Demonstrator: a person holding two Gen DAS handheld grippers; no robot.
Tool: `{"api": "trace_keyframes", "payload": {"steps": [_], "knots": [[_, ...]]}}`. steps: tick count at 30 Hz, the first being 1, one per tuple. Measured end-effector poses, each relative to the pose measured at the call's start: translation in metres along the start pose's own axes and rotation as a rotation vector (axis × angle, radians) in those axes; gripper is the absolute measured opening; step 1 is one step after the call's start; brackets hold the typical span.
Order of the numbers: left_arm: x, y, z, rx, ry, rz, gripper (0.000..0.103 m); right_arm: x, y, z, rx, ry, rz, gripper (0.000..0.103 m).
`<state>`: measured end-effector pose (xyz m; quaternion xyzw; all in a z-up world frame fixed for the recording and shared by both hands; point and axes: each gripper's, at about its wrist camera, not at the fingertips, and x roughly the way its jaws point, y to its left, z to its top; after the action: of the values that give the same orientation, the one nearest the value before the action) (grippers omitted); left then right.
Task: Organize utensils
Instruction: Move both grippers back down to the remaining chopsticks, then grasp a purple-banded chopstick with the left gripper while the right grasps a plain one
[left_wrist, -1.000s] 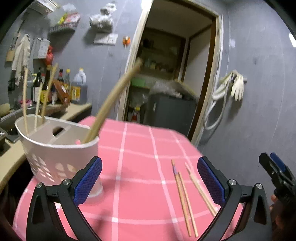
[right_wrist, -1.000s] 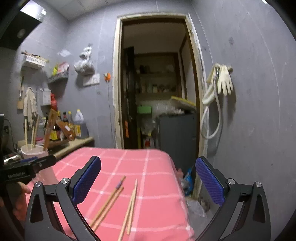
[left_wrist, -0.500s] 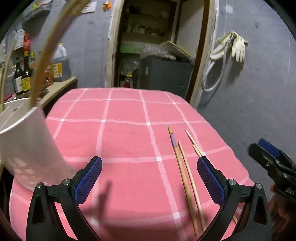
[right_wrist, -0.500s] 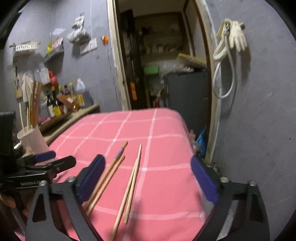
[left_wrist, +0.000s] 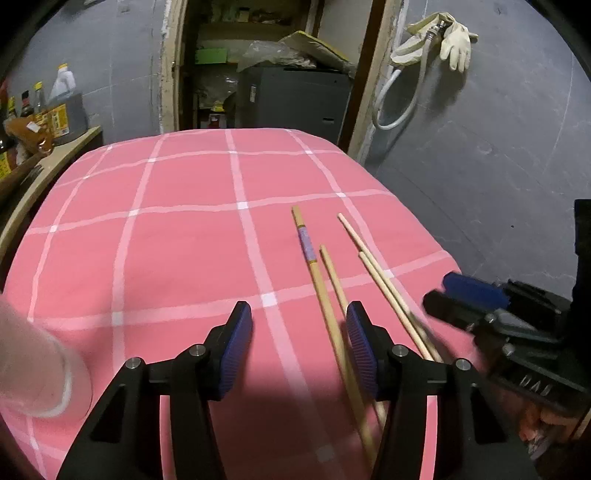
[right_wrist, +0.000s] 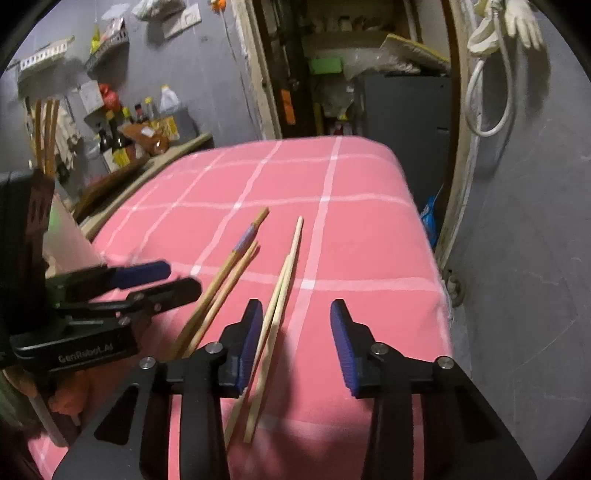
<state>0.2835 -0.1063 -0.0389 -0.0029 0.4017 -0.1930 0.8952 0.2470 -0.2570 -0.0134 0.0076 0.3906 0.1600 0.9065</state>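
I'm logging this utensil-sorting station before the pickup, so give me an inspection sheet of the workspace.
Surface: pink checked tablecloth, flat.
Job's things: four chopsticks lying loose in two pairs; one with a purple band. White utensil holder at the left edge, blurred.
Clutter: nothing seen on the cloth.
Grippers: left gripper and right gripper have just been closing, both gripping nothing.
Cables: white hose on the wall.
Surroundings: open doorway, bottles, hanging gloves.

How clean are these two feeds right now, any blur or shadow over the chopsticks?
Left wrist view: chopsticks sharp at their far ends, shadowed near the left gripper; white container and right gripper smeared. Right wrist view: chopsticks sharp, left gripper blurred, shadow under the right gripper, doorway bowed by the fisheye.
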Motion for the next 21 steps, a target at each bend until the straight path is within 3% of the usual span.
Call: {"api": "trace_keyframes", "payload": {"steps": [4, 15, 19, 21], "knots": [[0.013, -0.001, 0.006, 0.008, 0.036, -0.005, 0.037, 0.011, 0.000, 0.000, -0.007, 0.060, -0.005, 0.026], [0.033, 0.002, 0.018, -0.016, 0.071, -0.002, 0.027, 0.029, -0.002, 0.011, -0.016, 0.119, -0.032, 0.019], [0.035, 0.002, 0.022, -0.020, 0.082, -0.033, 0.026, 0.041, -0.008, 0.023, 0.003, 0.130, -0.026, 0.018], [0.037, 0.005, 0.025, -0.032, 0.090, -0.047, 0.020, 0.047, -0.008, 0.029, 0.006, 0.139, -0.021, 0.018]]}}
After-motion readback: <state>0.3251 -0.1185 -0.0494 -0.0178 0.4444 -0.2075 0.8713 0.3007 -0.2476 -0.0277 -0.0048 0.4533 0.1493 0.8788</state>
